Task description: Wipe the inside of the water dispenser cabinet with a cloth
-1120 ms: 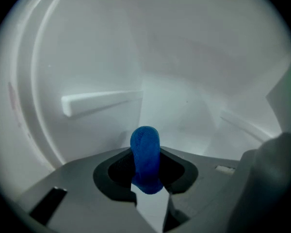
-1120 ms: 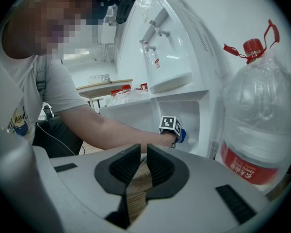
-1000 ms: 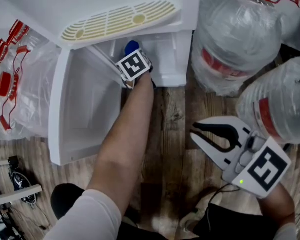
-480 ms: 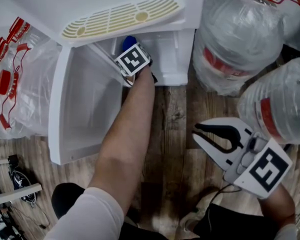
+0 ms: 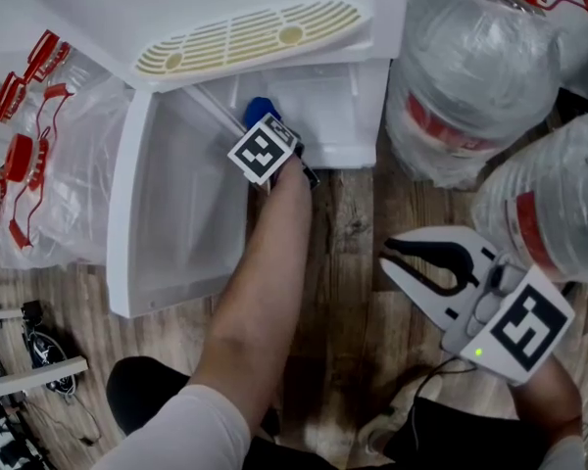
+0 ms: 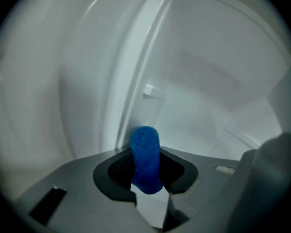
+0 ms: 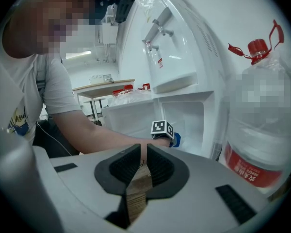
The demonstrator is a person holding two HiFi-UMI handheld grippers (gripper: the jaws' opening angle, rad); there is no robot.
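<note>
Red caps (image 5: 20,155) in clear plastic bags lie at the far left, beside the white door (image 5: 181,213), which is swung wide open. Next comes the cabinet (image 5: 333,106) under the water dispenser, a smooth white plastic box. The left claw (image 6: 146,178) is just inside its mouth, clamped on a blue cloth (image 6: 145,149). The cloth stands up as a folded hump between the pads, near the left inner wall, though I cannot tell whether it is touching the wall.

The cloth looks light, soft and floppy, with a fine woven grain that should drag a little on the plastic rather than slide freely. Being limp, it will probably only wipe where the claw presses it. The grip is best kept on the bunched middle, as it is now, with enough fold left sticking out to meet the walls and corners. Held by an edge, it would likely trail and fold under. Nothing about it seems fragile.

Further right, the right claw (image 7: 144,152) hovers over the wooden floor (image 5: 343,262), its jaws drawn nearly together on nothing. Large water bottles (image 5: 470,76) wrapped in plastic stand at the far right.
</note>
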